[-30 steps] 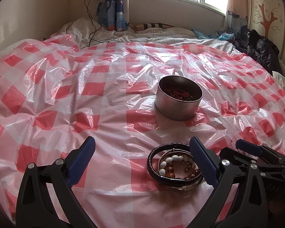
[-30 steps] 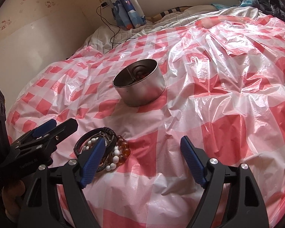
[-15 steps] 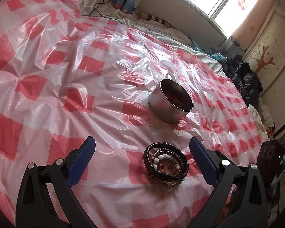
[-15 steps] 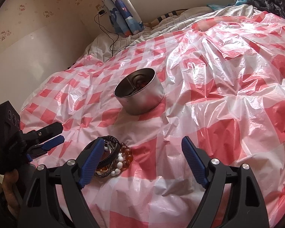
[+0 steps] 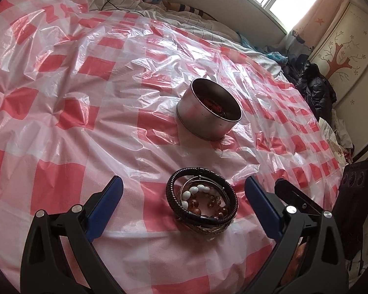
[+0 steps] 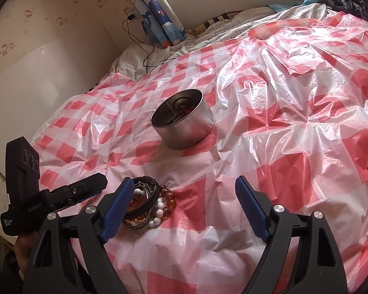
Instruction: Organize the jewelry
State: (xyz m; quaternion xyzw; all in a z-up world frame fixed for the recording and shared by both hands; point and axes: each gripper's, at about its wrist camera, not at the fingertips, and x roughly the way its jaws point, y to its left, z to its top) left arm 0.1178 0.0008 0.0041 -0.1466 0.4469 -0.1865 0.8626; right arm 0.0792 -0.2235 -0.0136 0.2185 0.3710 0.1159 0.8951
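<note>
left claw: the left claw (image 5: 181,204) has swung from a level, low look across the bed a second ago to a raised, tilted view; jaws stand wide apart, holding nothing.
right claw: the right claw (image 6: 181,205) has barely shifted over the same second; jaws equally wide, empty. Its left pad now overlaps the near edge of the pile in its own view; whether it touches, I cannot tell.
jewelry pile: the stack of bracelets (image 5: 202,201), a black braided leather band around white oval beads, amber round beads and thin metal bangles, lies where it was on the red-and-white checked plastic sheet (image 5: 68,147) over the bed. Untouched, same shape.
pile vs left claw: earlier it sat hard against the right-hand pad; now it sits between the pads, nearer the right one, and apart from both.
tin: the round silver metal tin (image 5: 208,114) stands upright beyond the pile, well apart from it, with some red and dark pieces already inside.
arms: the left claw body appears at the left edge of the right view, just beside the pile; both tools crowd the same spot.
meaning: judged a re-aim, not a grasp. Left claw looks lined up to close on the pile.
remaining: pile not yet lifted; transfer to tin still to do.
risk: loose rings may separate when pinched; slick sheet may bunch.
</note>
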